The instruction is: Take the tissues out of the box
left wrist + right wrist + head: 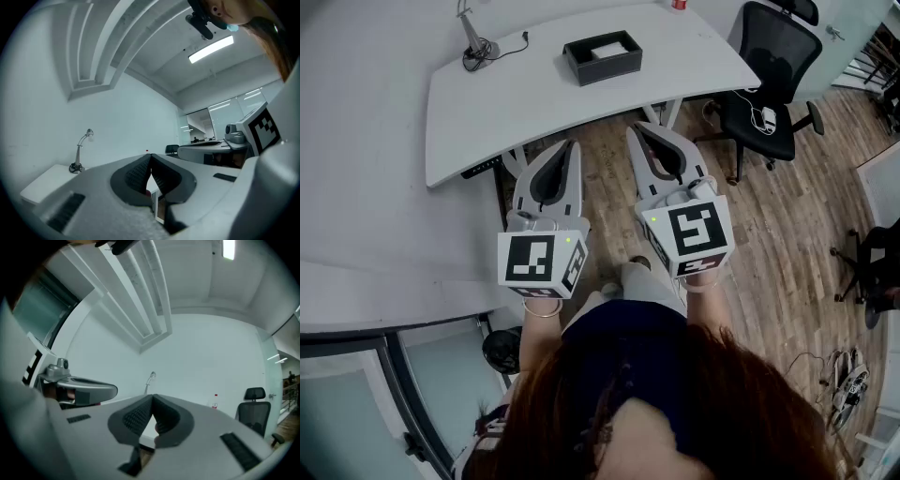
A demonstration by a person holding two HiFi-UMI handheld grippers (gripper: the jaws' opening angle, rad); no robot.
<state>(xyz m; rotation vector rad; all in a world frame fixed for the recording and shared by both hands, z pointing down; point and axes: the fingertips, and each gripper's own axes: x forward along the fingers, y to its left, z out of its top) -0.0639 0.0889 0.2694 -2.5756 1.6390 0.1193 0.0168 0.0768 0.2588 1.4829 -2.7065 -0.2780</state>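
A dark tissue box [603, 56] with white tissue showing in its open top stands on the white desk [534, 103] in the head view. Both grippers hang in front of the desk's near edge, above the wooden floor, well short of the box. My left gripper [572, 146] is shut with nothing in it; its tips meet in the left gripper view, left gripper [150, 158]. My right gripper [637, 129] is also shut and empty, its jaws closed tip to tip in the right gripper view, right gripper [153, 399].
A small desk lamp [474, 42] with a cable stands at the desk's back left. A black office chair [769, 84] sits to the desk's right. A red-capped bottle [679, 4] is at the far edge. A second white desk surface [356, 216] lies at the left.
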